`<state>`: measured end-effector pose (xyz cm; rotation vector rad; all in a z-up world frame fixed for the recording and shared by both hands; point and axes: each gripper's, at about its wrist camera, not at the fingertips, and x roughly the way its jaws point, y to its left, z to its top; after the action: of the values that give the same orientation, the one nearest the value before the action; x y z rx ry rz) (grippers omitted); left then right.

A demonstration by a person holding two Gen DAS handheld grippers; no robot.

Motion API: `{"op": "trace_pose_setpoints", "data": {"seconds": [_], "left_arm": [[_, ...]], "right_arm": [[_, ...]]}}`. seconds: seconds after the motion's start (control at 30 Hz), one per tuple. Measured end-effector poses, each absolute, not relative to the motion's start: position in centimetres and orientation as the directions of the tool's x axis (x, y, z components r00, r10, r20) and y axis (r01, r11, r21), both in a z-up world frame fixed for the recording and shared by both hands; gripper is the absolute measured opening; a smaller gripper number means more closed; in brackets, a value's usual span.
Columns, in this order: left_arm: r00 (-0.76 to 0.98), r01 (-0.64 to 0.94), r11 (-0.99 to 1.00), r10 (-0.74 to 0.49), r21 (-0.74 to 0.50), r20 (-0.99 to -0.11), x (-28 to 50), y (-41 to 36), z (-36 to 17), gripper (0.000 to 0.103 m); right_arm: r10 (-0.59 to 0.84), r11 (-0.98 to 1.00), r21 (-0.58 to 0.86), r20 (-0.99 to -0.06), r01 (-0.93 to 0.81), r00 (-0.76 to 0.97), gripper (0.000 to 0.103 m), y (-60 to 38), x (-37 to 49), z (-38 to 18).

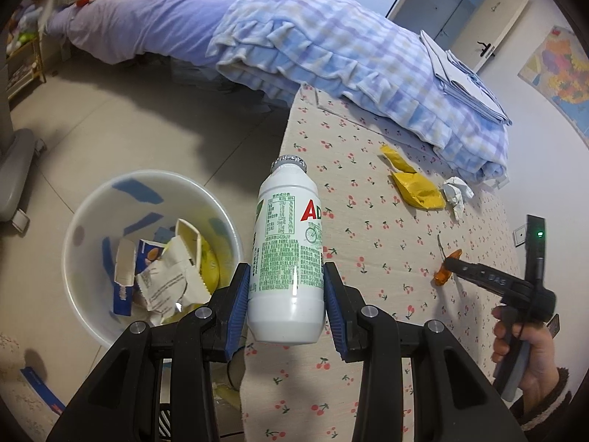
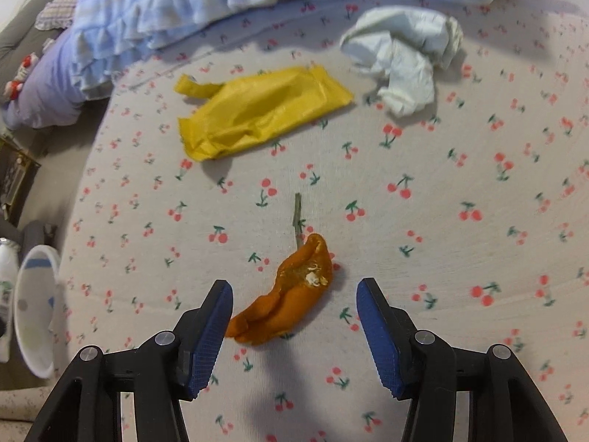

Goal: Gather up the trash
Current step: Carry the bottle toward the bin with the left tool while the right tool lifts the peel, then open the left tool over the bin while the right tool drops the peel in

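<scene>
Jaws grip bottle (image 1: 285, 254), base unseen

Cherry-print bed sheet (image 2: 423, 221) filling the frame: orange peel (image 2: 291, 294) bottom centre, yellow wrapper (image 2: 257, 114) above it, crumpled tissue (image 2: 405, 55) upper right, folded plaid blanket (image 2: 184, 0) along top.

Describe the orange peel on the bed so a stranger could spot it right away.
Start at the bed's cherry-print sheet, below the folded blue checked blanket. Nearest the open right gripper, between its blue pads, lies the orange peel, with a thin green stem just beyond it. Unlike the flat yellow wrapper and crumpled white tissue farther back, it is curled, glossy and deep orange.
</scene>
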<state>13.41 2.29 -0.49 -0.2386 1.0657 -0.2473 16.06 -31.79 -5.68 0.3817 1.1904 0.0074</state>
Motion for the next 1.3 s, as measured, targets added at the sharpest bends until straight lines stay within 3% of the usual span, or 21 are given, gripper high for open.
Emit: {"op": "trace_pose_setpoints", "data": {"seconds": [0.07,0.1,0.23,0.27,0.93,0.97,1.07,1.3], "left_arm": [[0.460,0.081,0.947,-0.312,-0.311,-0.831,13.4,2.6,-0.5,0.041],[0.460,0.079,0.947,-0.312,-0.311,-0.831,13.4,2.7,-0.5,0.041],[0.464,0.069,0.947,-0.310,-0.315,-0.830,13.5,3.3,-0.4,0.041],[0.465,0.067,0.946,-0.311,-0.317,-0.829,13.5,3.4,-0.3,0.041],[0.489,-0.067,0.950,-0.237,-0.306,-0.839,13.2,10.3,-0.1,0.042],[0.468,-0.083,0.956,-0.210,-0.280,-0.858,13.4,10.5,-0.4,0.045],[0.421,-0.145,0.966,-0.133,-0.212,-0.897,13.4,11.6,-1.4,0.084],[0.379,-0.188,0.970,-0.069,-0.150,-0.923,12.8,14.4,-2.2,0.088]], "right_arm": [[0.186,0.940,0.276,-0.908,0.201,0.376,0.056,-31.3,16.3,-6.3],[0.167,0.946,0.258,-0.906,0.195,0.388,0.045,-31.1,16.3,-6.1],[0.138,0.961,0.217,-0.915,0.173,0.379,0.031,-30.3,16.2,-6.0],[0.146,0.959,0.224,-0.915,0.173,0.375,0.022,-30.4,16.1,-5.9],[0.302,0.940,0.340,-0.857,0.018,0.417,0.020,-23.2,15.0,-1.0],[0.312,0.938,0.346,-0.854,0.008,0.417,0.020,-22.6,15.0,-0.8],[0.345,0.929,0.370,-0.843,-0.021,0.412,0.021,-20.5,15.2,-0.7],[0.409,0.907,0.416,-0.828,-0.068,0.384,0.021,-15.6,15.9,-1.3]]}}
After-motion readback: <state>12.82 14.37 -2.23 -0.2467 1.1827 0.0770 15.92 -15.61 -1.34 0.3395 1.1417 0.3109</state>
